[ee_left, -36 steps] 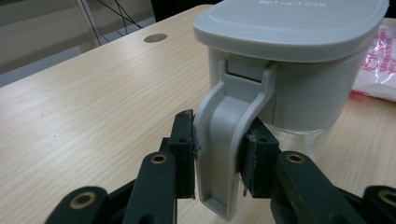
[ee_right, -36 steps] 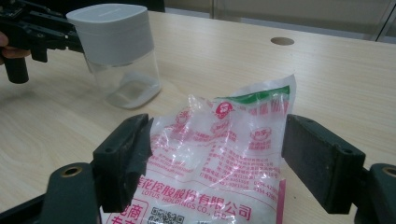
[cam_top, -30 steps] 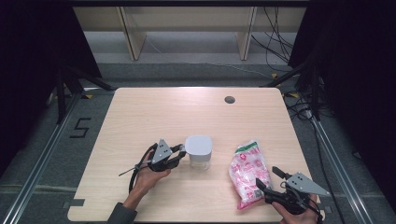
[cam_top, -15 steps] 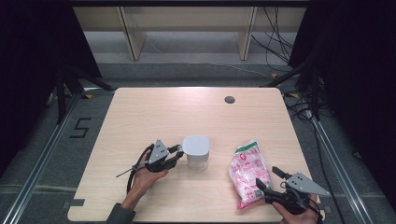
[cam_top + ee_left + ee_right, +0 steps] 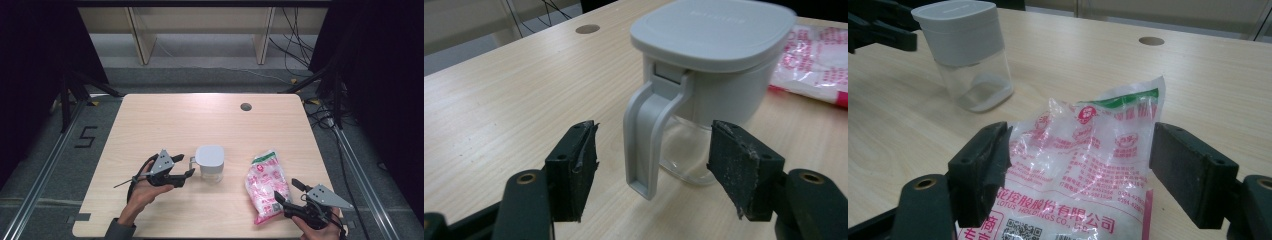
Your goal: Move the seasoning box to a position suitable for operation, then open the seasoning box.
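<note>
A clear jar [image 5: 210, 162] with a grey lid [image 5: 716, 30] stands upright at the table's middle front. Its grey handle [image 5: 649, 135] hangs down the side that faces my left gripper [image 5: 186, 165]. That gripper's jaws have just been opening. They now stand wide on either side of the handle without touching it, as the left gripper view [image 5: 654, 145] shows. A pink and white plastic bag [image 5: 266, 182] lies flat to the right of the jar. My right gripper [image 5: 286, 189] is open, and the bag's near end [image 5: 1083, 165] lies between its spread jaws.
The wooden table [image 5: 165, 120] has a round cable hole [image 5: 245, 106] near its far right. Its front edge runs just below both hands. Dark stands and cables lie on the floor on either side.
My left gripper's jaws have opened off the jar's handle, and the hand has drawn back a little to the left. The jar, the bag and my right gripper have stayed put.
</note>
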A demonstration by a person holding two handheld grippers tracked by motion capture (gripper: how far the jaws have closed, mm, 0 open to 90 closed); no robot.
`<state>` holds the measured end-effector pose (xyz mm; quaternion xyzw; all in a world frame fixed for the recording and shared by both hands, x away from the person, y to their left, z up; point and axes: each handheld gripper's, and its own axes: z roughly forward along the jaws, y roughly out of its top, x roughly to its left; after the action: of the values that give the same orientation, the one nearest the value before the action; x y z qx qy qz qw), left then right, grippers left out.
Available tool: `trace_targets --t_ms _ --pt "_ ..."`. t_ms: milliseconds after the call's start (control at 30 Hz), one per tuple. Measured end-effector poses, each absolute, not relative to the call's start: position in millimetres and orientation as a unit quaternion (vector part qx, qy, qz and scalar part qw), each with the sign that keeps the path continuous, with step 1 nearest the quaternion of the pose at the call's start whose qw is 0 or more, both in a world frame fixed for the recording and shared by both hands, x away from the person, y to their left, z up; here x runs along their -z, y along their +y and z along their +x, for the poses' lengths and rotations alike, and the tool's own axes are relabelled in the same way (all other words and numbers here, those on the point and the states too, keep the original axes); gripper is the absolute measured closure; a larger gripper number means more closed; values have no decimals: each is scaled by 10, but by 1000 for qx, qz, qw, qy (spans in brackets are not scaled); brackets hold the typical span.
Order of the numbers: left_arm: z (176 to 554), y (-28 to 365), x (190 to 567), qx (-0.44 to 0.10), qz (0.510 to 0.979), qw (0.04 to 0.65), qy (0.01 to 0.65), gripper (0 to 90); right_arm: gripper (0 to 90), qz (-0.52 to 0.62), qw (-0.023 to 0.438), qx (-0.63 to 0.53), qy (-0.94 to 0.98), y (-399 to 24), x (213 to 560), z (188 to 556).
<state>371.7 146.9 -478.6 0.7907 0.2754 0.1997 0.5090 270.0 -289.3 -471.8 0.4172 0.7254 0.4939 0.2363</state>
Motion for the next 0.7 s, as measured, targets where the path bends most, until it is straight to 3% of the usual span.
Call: trace_targets --t_ms 167,267,367,500,700 --pt "3669 1560 4639 -189 774 533 286 414 250 415 240 -492 727 -2896 4716 2702" --pt "3665 1573 4610 -194 773 534 283 515 250 414 244 -494 725 -2891 4726 2711" --pt "3652 1567 4579 -221 773 518 291 676 250 413 244 -492 727 -2897 4722 2713" --pt "3632 1519 4554 -239 781 505 279 770 250 414 242 -493 726 -2892 4732 2716" --pt "3629 1445 4503 -239 775 516 276 804 250 411 240 -497 725 -2883 4725 2721"
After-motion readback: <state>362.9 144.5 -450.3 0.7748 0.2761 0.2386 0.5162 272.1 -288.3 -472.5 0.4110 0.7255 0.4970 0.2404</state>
